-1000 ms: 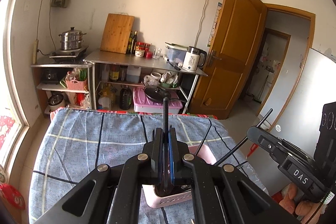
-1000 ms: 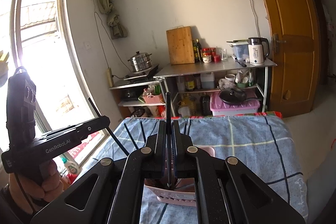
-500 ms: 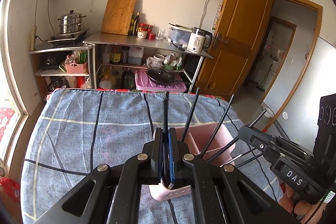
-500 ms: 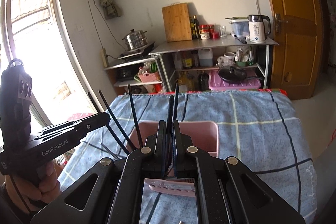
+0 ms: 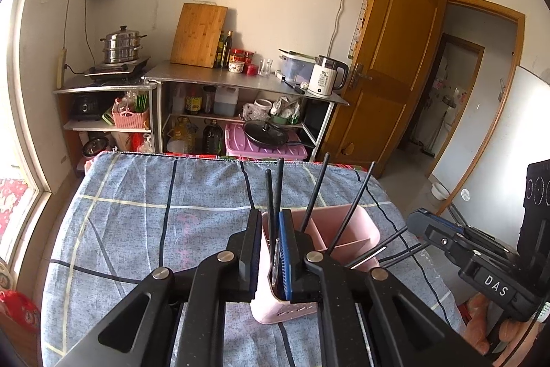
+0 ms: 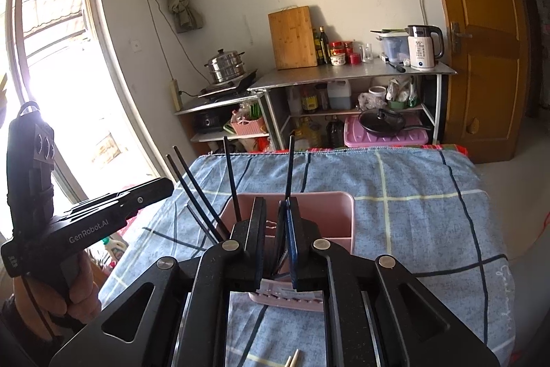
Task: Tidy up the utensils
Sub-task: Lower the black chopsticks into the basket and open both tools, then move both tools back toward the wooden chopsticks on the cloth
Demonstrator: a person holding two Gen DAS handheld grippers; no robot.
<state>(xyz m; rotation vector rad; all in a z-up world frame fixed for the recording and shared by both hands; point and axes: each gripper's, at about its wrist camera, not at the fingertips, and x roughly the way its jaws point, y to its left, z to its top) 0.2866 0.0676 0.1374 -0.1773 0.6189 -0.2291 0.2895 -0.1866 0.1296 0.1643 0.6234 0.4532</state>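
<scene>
A pink utensil holder (image 5: 343,229) with compartments stands on a blue checked cloth (image 5: 154,212); it also shows in the right wrist view (image 6: 326,208). Several black chopsticks (image 5: 314,191) stand in it, leaning. My left gripper (image 5: 270,239) has its jaws parted over the holder's near wall, with a black chopstick (image 5: 271,202) loose between them. My right gripper (image 6: 276,229) has its jaws parted too, with a black chopstick (image 6: 288,167) standing between them inside the holder. The other hand's gripper shows at each view's edge.
Two light wooden chopstick ends (image 6: 292,360) lie on the cloth by my right gripper. Beyond the table's far edge stand metal shelves (image 5: 240,85) with a kettle, a cutting board, pots and bottles. A wooden door (image 5: 388,74) is at the right.
Both grippers have tilted down and come lower over the pink holder. Both sets of jaws have opened, letting go of the black chopsticks, which now stand in the holder.
</scene>
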